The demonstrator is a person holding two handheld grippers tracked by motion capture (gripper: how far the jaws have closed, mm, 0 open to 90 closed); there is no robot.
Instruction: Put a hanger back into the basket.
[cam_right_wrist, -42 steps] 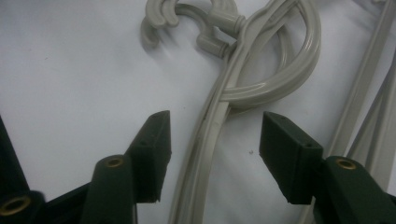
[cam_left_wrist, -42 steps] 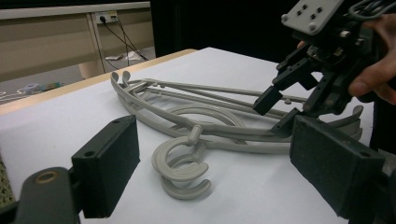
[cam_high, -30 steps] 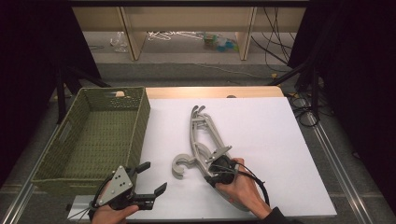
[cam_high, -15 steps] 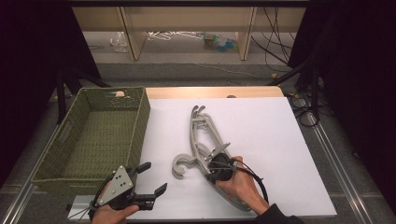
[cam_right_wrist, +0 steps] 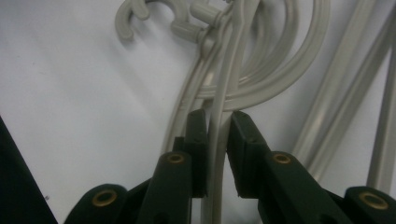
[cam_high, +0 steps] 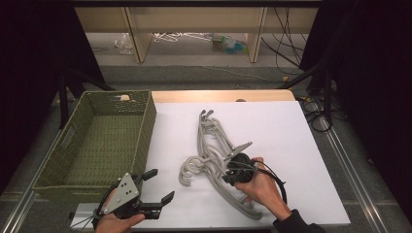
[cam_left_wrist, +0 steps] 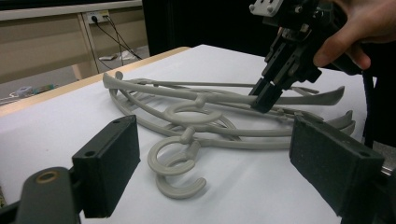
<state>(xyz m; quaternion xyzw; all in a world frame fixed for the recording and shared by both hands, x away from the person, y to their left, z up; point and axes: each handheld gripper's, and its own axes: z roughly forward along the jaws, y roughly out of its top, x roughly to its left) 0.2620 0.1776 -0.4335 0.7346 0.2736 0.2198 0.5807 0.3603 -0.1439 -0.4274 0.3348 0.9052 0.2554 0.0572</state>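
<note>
White surface (cam_high: 291,131) carries a tangle of grey hangers (cam_high: 214,145) at centre. My right tongs (cam_high: 232,170) have just been closing and now pinch one hanger's arm (cam_right_wrist: 217,135), ready for lifting toward the basket (cam_high: 77,145) at nine o'clock. My left tongs (cam_high: 158,187) wait open at seven o'clock.
</note>
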